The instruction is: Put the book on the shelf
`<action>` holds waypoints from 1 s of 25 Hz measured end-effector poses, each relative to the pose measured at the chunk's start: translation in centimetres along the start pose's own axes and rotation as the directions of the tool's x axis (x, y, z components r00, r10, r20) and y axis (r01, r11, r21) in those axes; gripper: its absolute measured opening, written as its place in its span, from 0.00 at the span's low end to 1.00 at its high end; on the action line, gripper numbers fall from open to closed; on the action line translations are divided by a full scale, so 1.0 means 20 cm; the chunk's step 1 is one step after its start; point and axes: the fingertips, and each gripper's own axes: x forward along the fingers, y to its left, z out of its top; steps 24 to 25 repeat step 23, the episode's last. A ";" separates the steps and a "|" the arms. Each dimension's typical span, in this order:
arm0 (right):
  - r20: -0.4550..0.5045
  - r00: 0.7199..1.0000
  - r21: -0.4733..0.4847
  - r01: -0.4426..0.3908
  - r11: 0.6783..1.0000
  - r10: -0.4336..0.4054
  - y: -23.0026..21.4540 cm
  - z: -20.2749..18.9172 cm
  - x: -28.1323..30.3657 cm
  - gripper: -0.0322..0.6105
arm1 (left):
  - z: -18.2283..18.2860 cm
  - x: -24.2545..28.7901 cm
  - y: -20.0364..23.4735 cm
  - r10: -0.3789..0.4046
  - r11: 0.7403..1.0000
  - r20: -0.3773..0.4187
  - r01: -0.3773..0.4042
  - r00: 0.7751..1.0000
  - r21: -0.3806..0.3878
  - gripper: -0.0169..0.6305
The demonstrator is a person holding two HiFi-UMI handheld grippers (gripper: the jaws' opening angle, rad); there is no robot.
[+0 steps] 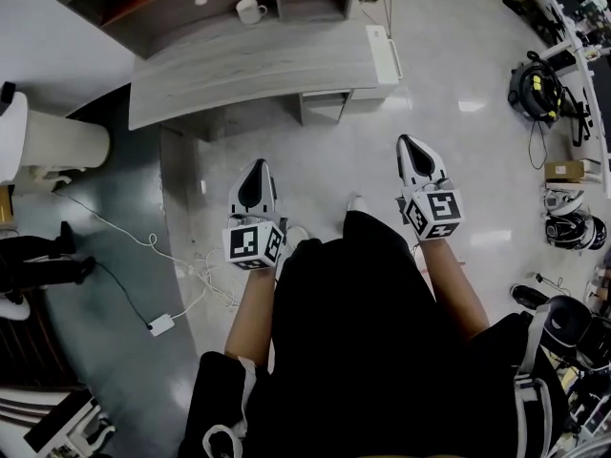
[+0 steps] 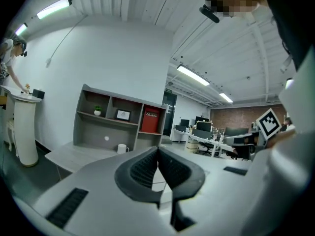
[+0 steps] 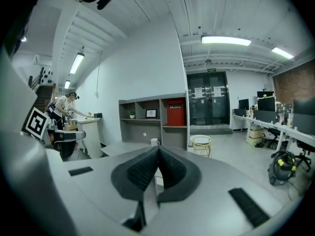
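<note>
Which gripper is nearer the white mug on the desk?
Left. The left gripper is almost directly in line with the mug; the right gripper is farther, off to one side.

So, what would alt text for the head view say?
Looking down: a person in black holds a left gripper and a right gripper, both shut, over a shiny floor, facing a grey desk with a mug and a shelf.

The tabletop (image 1: 258, 65) is pale grey with streaky wood grain. The shelf (image 2: 88, 117) is a darker grey, and one compartment holds a red panel (image 2: 150, 119) with white lettering, perhaps a cover. The mug (image 1: 250, 10) is white. The left gripper (image 1: 258, 166) and right gripper (image 1: 406, 141) are white with black pads and black-and-white square markers.
</note>
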 end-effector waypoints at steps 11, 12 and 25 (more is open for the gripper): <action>0.012 0.997 -0.055 0.083 0.995 -0.082 -0.12 0.00 -0.06 0.05 | 0.12 0.14 -0.09 -0.047 0.998 0.019 0.046 0.999 0.046 0.05; 0.012 0.996 -0.049 0.085 0.995 -0.084 -0.14 0.00 -0.06 0.05 | 0.13 0.15 -0.12 -0.059 0.996 0.021 0.057 0.998 0.064 0.05; 0.030 0.999 -0.036 0.040 0.999 -0.039 -0.36 0.00 -0.04 0.05 | 0.09 0.36 -0.36 -0.083 0.996 -0.005 0.083 0.997 0.025 0.05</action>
